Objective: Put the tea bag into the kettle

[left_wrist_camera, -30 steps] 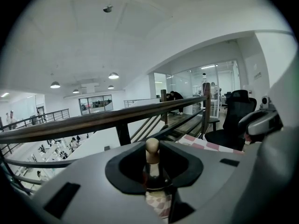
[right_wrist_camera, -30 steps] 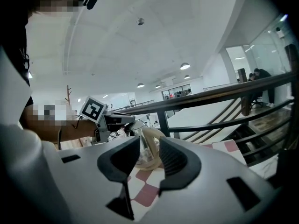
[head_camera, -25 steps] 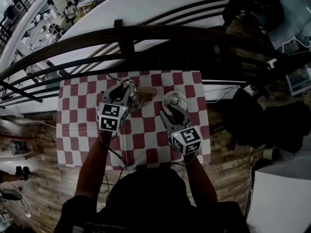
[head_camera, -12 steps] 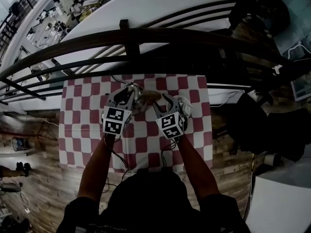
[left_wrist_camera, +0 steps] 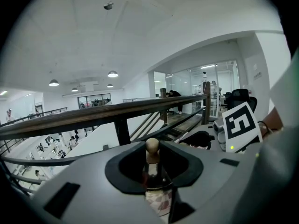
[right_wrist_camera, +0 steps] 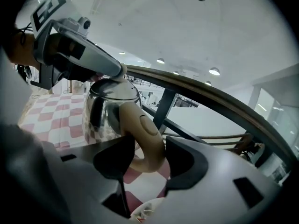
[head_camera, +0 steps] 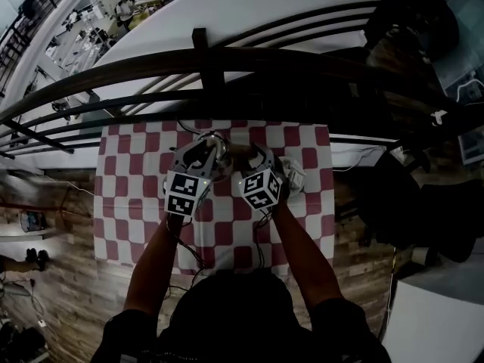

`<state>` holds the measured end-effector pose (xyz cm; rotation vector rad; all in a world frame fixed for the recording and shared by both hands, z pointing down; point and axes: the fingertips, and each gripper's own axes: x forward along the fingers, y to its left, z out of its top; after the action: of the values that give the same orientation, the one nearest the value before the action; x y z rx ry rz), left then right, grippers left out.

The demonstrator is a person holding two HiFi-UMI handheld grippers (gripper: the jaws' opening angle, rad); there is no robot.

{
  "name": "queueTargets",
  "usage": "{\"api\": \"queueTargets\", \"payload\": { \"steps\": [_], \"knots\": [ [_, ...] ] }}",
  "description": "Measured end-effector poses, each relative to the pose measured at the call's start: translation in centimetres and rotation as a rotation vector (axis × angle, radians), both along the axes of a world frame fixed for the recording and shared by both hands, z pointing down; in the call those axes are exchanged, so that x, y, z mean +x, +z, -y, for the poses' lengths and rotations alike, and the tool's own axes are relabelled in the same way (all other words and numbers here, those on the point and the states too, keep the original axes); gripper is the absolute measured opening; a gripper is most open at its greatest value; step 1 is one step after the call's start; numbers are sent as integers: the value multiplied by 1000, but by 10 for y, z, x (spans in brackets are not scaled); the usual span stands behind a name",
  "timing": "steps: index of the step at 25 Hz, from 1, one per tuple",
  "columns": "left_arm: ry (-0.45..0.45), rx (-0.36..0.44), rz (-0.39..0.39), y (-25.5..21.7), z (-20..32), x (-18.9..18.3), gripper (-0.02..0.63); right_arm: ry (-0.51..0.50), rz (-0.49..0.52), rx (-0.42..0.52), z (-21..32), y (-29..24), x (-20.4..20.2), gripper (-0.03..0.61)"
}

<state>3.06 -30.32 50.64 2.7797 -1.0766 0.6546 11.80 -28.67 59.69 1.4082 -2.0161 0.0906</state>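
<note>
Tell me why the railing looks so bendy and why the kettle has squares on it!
Head view: the wide lens bows the railing, and the whole scene is dim. Right gripper view: the shiny kettle mirrors the checked cloth. Left gripper view: the lid knob shows clear in the middle, and the picture's edges go black.

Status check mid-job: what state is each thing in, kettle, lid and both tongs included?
Kettle, upright on the checked cloth.
Lid, looks seated on the kettle.
Left tongs, shut on the lid knob.
Right tongs, open astride the kettle handle, have just been opening, no grip.
White dish, beside the right tongs, contents unclear.
</note>
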Motion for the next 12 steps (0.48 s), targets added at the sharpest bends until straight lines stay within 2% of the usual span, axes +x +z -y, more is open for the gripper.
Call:
{"api": "queueTargets", "payload": {
  "steps": [5, 7, 12],
  "knots": [
    [-21, -22, -26, 6, 5, -4, 95, -18, -138, 23, 12, 8, 3, 192],
    [-28, -20, -35, 8, 7, -3, 95, -45, -214, 21, 14, 11, 6, 161],
    [-75, -5, -83, 5, 7, -5, 94, -60, -303, 1, 16, 14, 5, 155]
  ]
}}
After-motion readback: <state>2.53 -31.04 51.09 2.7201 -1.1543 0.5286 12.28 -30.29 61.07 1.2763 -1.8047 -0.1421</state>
